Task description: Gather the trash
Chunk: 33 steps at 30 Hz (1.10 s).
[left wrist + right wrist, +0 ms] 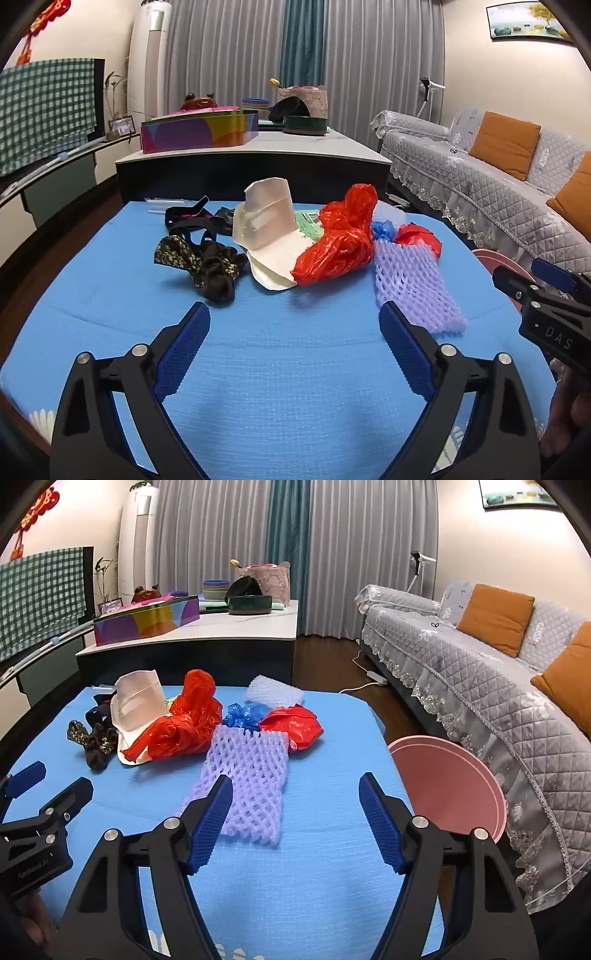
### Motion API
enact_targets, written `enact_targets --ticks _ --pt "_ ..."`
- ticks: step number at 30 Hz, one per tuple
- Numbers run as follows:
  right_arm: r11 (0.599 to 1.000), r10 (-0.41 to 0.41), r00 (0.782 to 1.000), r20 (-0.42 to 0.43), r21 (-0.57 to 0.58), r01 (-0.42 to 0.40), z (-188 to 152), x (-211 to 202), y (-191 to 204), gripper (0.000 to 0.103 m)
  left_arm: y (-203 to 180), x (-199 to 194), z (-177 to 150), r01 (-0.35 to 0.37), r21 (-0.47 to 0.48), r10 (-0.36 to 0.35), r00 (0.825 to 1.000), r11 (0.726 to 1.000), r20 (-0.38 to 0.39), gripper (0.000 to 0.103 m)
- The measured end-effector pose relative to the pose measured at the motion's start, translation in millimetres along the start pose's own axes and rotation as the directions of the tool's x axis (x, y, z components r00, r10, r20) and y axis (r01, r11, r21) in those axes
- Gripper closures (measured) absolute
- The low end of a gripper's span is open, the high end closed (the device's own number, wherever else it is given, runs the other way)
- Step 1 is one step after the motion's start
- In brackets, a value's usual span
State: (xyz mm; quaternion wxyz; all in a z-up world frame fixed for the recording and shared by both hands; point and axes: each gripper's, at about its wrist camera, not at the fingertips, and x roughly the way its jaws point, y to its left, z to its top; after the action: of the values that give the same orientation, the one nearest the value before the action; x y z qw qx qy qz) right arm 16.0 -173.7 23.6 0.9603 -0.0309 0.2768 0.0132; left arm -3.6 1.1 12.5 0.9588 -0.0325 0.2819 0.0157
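Note:
A heap of trash lies on the blue mat (295, 369): a red plastic bag (338, 243) (184, 723), a lilac foam net sleeve (413, 291) (247, 779), a cream paper pouch (266, 221) (136, 701), a smaller red bag (295, 722), a blue bag scrap (245, 714) and dark patterned cloth pieces (207, 266) (94, 742). My left gripper (293, 317) hangs open above bare mat, short of the heap. My right gripper (295, 790) is open too, its left finger over the foam sleeve's near end, nothing between the pads.
A pink bin (454, 786) stands just off the mat's right edge, beside a grey quilted sofa (498, 686) with orange cushions. Beyond the mat is a low dark table (255, 162) carrying a colourful box (199, 133) and bowls. A white foam sheet (275, 692) lies at the mat's far edge.

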Motion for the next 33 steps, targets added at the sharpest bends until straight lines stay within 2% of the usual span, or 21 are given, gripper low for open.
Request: enact_targets --ticks 33 --pt "1.0 -0.017 1.0 0.009 -0.018 0.018 -0.2 -3.8 3.8 0.034 1.3 -3.0 0.4 0.014 -0.008 -0.014 1.0 1.0 0.012 0.013"
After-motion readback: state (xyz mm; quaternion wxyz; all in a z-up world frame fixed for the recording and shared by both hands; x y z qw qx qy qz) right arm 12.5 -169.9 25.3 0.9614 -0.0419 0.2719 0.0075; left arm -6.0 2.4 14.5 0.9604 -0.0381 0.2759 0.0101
